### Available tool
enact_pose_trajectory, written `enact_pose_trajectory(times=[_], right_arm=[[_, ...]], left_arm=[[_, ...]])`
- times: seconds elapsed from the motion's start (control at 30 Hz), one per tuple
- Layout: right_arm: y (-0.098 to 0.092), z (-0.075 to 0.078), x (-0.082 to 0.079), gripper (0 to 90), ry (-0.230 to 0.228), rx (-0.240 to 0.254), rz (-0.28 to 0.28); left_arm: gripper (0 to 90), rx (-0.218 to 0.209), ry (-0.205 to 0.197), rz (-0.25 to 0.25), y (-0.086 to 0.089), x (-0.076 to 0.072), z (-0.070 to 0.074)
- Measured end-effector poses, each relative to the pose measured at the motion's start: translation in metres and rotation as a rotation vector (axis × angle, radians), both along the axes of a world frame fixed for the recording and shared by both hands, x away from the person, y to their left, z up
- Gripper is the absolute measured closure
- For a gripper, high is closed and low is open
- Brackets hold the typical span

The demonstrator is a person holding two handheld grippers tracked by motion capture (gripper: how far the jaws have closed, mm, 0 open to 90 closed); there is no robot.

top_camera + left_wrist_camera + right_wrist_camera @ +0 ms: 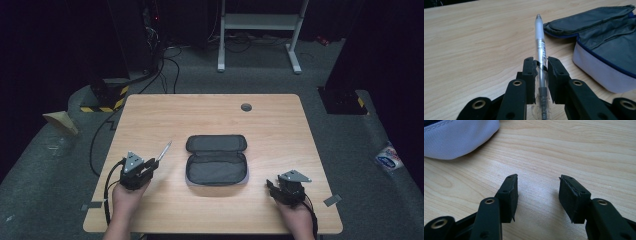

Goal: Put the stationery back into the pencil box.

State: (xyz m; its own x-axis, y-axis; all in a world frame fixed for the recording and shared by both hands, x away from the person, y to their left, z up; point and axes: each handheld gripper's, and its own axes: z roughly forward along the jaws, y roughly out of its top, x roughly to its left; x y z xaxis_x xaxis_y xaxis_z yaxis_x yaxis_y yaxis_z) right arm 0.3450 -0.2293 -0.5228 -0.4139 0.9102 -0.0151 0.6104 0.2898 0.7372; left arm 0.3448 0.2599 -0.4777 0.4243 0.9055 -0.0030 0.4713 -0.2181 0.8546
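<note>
The wooden table [280,125] has a small round grey cable grommet [246,107] set near its far edge. On the grey carpet beyond stands a white metal stand [260,22], with black cables [167,67] trailing beside it. A yellow-and-black striped block [107,97] sits off the table's far left corner, and a crumpled plastic packet [387,157] lies at the right.

The pen [541,45] is slim, with a clear barrel, a frosted white grip section, a small printed label and a dark band. It is clamped by its lower barrel between the pads of the left claw [541,65], its tip pointing away and upward. It hangs above the surface [150,115], left of the case [216,160]. The case is a grey fabric pouch with blue edging, lying flat and unzipped, its lid folded back.
</note>
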Motion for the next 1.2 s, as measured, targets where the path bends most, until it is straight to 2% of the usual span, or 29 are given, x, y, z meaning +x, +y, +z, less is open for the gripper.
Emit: enact_pose_trajectory(times=[0.07,0.3,0.5,0.57,0.67,0.8,1.03,1.2], right_arm=[[0.000,0.000,0.000,49.2,0.000,0.000,0.000],[0.000,0.000,0.000,48.5,0.000,0.000,0.003],[-0.002,0.000,0.000,48.2,0.001,0.000,0.020],[-0.002,0.000,-0.001,48.1,0.004,0.003,0.016],[-0.002,0.000,0.000,47.9,-0.001,-0.001,0.014],[-0.002,0.000,0.000,47.9,-0.001,-0.002,0.013],[0.000,0.000,0.003,46.8,0.001,-0.001,0.009],[0.000,0.000,0.003,46.7,0.004,0.001,0.007]], left_arm=[[76.7,0.000,-0.007,-0.011,-0.003,-0.001,0.003],[76.8,0.044,-0.020,-0.061,-0.021,0.004,0.007],[76.8,0.035,-0.027,-0.095,-0.034,0.003,0.010],[76.8,0.018,-0.031,-0.113,-0.041,0.001,0.014],[76.8,0.033,-0.045,-0.143,-0.052,-0.003,0.020],[76.7,0.018,-0.062,-0.177,-0.066,-0.007,0.030],[76.7,0.029,-0.078,-0.219,-0.079,0.000,0.050],[76.8,0.018,-0.079,-0.254,-0.088,0.002,0.055]])
